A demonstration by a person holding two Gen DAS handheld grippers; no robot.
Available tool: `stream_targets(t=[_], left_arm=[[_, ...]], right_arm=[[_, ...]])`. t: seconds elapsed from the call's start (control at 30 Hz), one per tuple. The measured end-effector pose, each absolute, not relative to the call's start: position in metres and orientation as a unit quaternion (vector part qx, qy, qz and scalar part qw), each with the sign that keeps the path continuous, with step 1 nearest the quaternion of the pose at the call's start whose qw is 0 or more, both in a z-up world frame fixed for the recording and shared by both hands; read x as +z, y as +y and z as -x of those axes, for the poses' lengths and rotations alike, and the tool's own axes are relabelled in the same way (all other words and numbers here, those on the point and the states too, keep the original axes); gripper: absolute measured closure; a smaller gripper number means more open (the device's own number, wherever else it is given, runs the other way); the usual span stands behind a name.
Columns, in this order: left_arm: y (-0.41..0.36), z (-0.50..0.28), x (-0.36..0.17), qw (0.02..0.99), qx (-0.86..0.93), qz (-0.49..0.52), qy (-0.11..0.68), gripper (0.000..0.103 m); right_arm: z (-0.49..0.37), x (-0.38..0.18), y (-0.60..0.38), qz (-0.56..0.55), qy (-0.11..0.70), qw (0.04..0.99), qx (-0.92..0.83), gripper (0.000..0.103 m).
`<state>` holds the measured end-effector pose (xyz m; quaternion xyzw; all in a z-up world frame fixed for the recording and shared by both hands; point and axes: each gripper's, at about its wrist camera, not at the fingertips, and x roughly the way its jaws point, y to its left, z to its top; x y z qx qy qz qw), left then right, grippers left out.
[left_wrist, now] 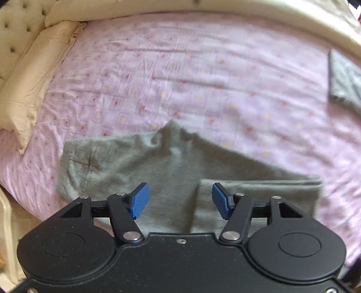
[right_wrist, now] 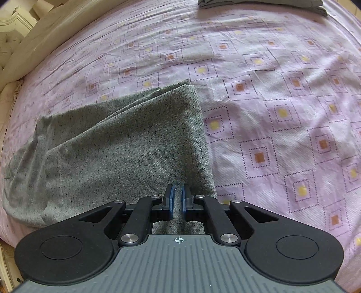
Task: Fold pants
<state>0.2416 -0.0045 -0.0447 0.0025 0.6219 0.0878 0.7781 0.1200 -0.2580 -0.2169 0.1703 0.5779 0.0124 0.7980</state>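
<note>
The grey pants (left_wrist: 158,162) lie on the pink patterned bed sheet (left_wrist: 203,78), with one part folded over at the right (left_wrist: 259,191). My left gripper (left_wrist: 179,200) hangs above them, open, with nothing between its blue pads (left_wrist: 138,200). In the right wrist view the pants (right_wrist: 124,146) spread up and to the left from my right gripper (right_wrist: 177,199). Its jaws are nearly together, and grey cloth fills the narrow gap between them at the pants' right edge.
A dark folded garment (left_wrist: 345,78) lies at the far right of the bed and shows again at the top edge as a folded garment (right_wrist: 259,4). Cream pillows (left_wrist: 38,78) and a tufted headboard (left_wrist: 13,33) line the left side. Open sheet (right_wrist: 282,112) lies to the right.
</note>
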Motion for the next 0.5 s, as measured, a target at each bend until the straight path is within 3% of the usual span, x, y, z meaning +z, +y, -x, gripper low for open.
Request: stream_targets(t=[0.13,0.23,0.5], left_arm=[[-0.011,-0.251,-0.002,0.791,0.089,0.054,0.602,0.039],[-0.020,-0.252,0.014,0.808,0.081,0.034,0.583,0.038],[-0.010,-0.229,0.000,0.792,0.033,0.009,0.610,0.038]], right_arm=[[-0.123,-0.215,-0.255,-0.164,0.580,0.798,0.011,0.097],[-0.122,-0.213,-0.252,-0.164,0.573,0.803,0.017,0.096],[-0.111,-0.196,-0.244,-0.169,0.538,0.825,0.044,0.096]])
